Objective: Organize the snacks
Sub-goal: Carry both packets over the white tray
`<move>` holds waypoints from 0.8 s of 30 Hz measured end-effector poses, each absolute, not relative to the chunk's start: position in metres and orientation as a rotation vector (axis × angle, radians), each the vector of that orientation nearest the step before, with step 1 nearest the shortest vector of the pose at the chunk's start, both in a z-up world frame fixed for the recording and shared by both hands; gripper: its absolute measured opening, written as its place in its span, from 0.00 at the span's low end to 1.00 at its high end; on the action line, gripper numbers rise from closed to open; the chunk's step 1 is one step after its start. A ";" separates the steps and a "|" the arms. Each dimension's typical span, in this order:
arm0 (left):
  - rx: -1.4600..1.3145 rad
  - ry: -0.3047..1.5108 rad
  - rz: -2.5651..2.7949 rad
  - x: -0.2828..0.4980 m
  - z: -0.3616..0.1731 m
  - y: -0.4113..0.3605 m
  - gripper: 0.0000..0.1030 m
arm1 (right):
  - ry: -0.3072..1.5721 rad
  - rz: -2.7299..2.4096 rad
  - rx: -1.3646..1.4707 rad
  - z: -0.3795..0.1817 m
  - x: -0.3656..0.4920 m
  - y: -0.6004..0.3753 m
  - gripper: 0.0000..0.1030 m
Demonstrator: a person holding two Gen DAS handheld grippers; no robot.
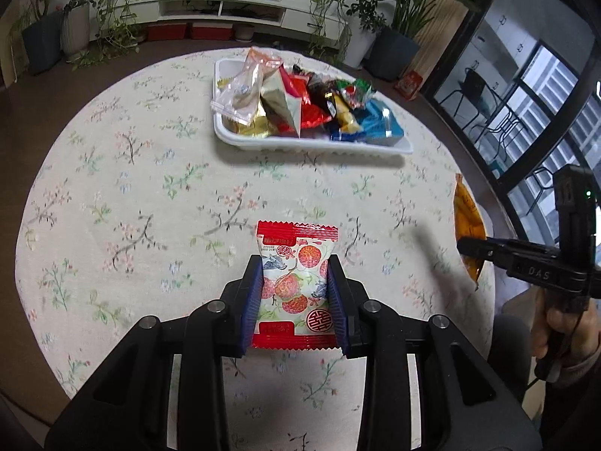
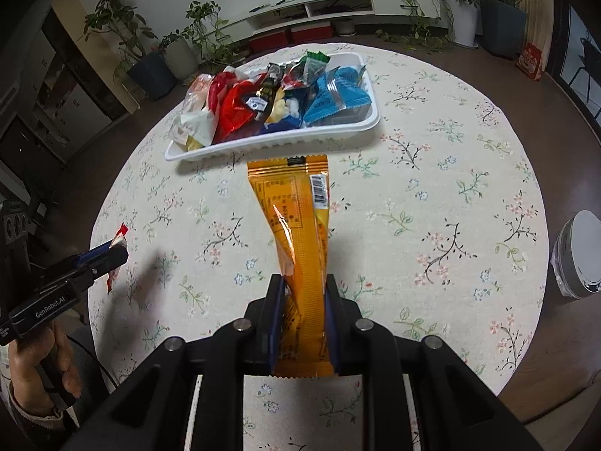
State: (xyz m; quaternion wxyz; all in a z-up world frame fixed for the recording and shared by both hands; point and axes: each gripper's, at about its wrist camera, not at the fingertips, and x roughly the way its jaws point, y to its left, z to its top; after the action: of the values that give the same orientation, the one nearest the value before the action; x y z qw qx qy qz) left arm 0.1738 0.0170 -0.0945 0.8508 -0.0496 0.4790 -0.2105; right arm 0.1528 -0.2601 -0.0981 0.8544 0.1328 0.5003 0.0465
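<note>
My left gripper (image 1: pixel 296 263) is shut on a red-and-white snack packet with lychee print (image 1: pixel 295 282), held above the near part of the table. My right gripper (image 2: pixel 302 282) is shut on a long orange snack packet (image 2: pixel 296 225) that points toward the tray. A white tray (image 1: pixel 311 144) at the far side of the table holds several mixed snack packets; it also shows in the right wrist view (image 2: pixel 270 141). The right gripper with the orange packet (image 1: pixel 467 225) shows at the right of the left wrist view. The left gripper (image 2: pixel 112 253) shows at the left of the right wrist view.
The round table has a floral cloth (image 1: pixel 150 188). A white round bin (image 2: pixel 578 259) stands off the table's right edge. Potted plants (image 1: pixel 75 30) and a low white TV cabinet (image 1: pixel 225 7) stand beyond the table. Glass doors (image 1: pixel 526 94) are on the right.
</note>
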 end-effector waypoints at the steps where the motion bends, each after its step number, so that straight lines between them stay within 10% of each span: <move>1: -0.111 1.002 -0.447 0.178 -0.091 0.017 0.29 | 1.046 0.098 0.283 -0.096 0.156 -0.262 0.21; 24: -0.213 0.868 -0.491 0.352 0.002 -0.022 0.30 | 0.938 0.168 0.290 -0.004 0.316 -0.273 0.21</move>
State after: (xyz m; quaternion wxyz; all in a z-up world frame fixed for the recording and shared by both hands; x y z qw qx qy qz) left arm 0.3517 -0.0221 0.0023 0.8727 -0.1020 0.4156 -0.2350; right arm 0.3157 -0.2734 -0.0039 0.8785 0.1392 0.4498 0.0807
